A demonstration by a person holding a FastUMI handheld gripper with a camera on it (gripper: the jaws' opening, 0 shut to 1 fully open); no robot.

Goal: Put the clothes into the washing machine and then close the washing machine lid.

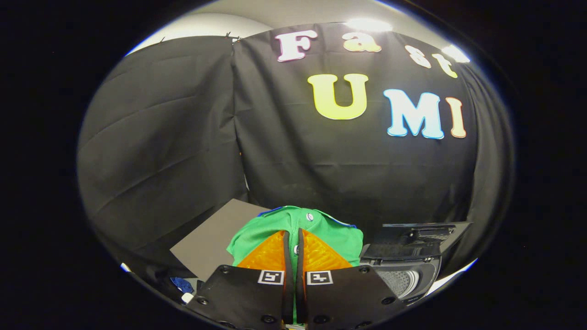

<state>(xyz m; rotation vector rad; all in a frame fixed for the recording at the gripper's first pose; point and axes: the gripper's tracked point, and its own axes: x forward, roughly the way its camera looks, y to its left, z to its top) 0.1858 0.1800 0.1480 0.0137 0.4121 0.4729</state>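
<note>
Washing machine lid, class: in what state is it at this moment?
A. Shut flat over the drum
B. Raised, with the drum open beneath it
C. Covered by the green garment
B: the lid stands raised above the open drum, beside the gripper shut on the green garment.

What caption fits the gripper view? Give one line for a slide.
Gripper shut on a green garment, held up beside the washing machine, whose lid stands open.

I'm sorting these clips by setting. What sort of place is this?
Likely a staged recording booth: black cloth wall, a small washing machine with lid up, and a green garment pinched in the shut gripper.
</note>
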